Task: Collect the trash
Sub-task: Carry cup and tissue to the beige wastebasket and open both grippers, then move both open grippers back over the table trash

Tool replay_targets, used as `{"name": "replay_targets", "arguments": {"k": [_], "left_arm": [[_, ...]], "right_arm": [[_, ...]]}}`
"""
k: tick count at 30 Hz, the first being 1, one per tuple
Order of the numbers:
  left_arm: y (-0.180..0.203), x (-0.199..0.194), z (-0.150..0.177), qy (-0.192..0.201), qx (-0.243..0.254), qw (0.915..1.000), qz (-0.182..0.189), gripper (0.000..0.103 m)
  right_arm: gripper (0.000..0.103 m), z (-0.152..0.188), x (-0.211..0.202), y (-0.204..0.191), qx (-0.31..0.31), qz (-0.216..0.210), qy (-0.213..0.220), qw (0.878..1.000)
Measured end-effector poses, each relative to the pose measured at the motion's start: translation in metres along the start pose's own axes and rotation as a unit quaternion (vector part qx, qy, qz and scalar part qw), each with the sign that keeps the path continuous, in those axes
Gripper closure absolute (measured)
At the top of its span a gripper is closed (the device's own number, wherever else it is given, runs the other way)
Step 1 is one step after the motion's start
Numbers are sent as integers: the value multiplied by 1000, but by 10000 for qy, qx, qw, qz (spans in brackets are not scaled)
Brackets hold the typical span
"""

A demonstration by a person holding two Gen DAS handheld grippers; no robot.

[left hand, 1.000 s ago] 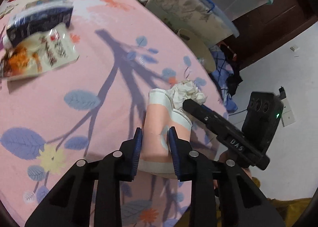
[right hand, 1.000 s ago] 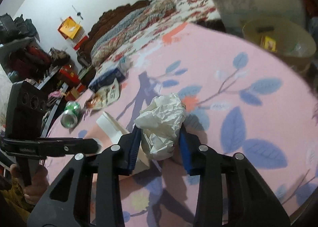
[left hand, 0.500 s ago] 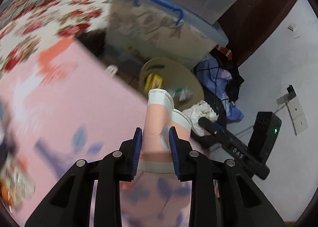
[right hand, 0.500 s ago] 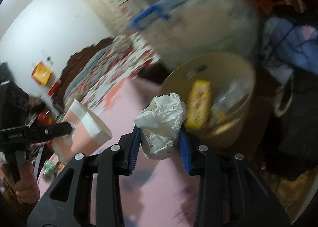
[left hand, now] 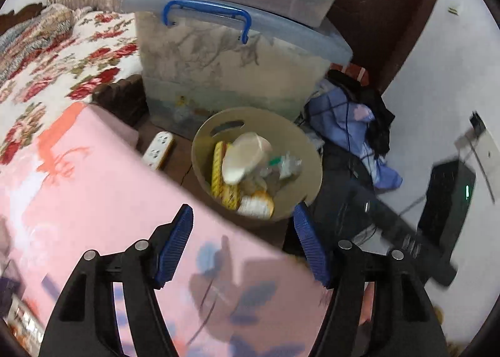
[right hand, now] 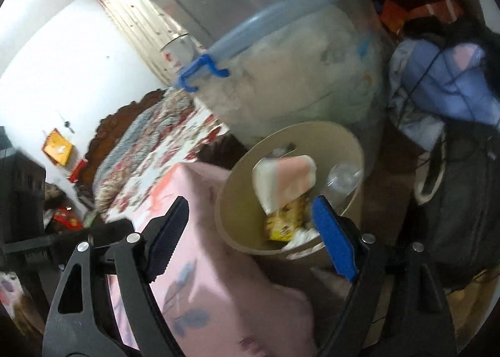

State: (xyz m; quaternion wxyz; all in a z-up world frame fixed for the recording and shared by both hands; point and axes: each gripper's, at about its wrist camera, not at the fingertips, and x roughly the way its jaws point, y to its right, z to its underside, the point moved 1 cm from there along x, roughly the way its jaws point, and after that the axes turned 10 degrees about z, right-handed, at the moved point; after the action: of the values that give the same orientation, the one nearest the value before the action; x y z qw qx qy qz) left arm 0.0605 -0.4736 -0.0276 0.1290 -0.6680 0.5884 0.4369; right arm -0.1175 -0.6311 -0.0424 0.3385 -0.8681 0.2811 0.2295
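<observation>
A tan round waste bin [left hand: 309, 151] stands on the floor past the edge of the pink bed cover. It also shows in the right wrist view [right hand: 350, 144]. The pink and white paper cup [left hand: 245, 158] lies inside it on yellow wrappers; it also shows in the right wrist view [right hand: 284, 180]. White crumpled paper [right hand: 301, 235] lies at the bin's near side. My left gripper [left hand: 245, 244] is open and empty above the bed edge, just short of the bin. My right gripper [right hand: 250, 236] is open and empty over the bin's near rim.
A large clear storage box with a blue handle [left hand: 218, 57] stands behind the bin. A power strip [left hand: 157, 151] lies on the floor to the left. Clothes and a dark bag [left hand: 356, 126] lie to the right. The pink cover [left hand: 93, 188] fills the near left.
Both grippers swung from the bed to the bin and opened. The cup left my left gripper and the crumpled paper left my right gripper; both now lie in the bin.
</observation>
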Motion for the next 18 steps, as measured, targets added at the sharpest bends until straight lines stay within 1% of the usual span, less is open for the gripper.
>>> {"name": "replay_targets", "arguments": {"k": [3, 6, 8, 12, 14, 15, 17, 18], "left_arm": [[-8, -24, 38, -42, -19, 10000, -45, 39], [-22, -53, 83, -80, -197, 9997, -82, 39], [-36, -76, 117, -74, -327, 9993, -191, 39], [-62, -127, 168, 86, -653, 9969, -426, 39], [-79, -159, 189, 287, -912, 9939, -549, 37], [-94, -185, 202, 497, -1129, 9899, -696, 36], [-112, -218, 217, 788, -1438, 9823, -901, 34], [-126, -240, 226, 997, -1674, 9755, -1018, 34]], "right_arm": [[22, 12, -3, -19, -90, -245, -183, 9995], [23, 26, 0, -48, -283, -511, -412, 9974], [24, 35, 0, -68, -469, -623, -525, 9956], [24, 58, 6, -115, -867, -928, -821, 9885], [24, 73, 9, -142, -1108, -1058, -969, 9834], [25, 81, 12, -153, -1225, -1110, -1032, 9808], [29, 97, 17, -180, -1463, -1233, -1200, 9742], [31, 105, 21, -191, -1563, -1302, -1293, 9705]]}}
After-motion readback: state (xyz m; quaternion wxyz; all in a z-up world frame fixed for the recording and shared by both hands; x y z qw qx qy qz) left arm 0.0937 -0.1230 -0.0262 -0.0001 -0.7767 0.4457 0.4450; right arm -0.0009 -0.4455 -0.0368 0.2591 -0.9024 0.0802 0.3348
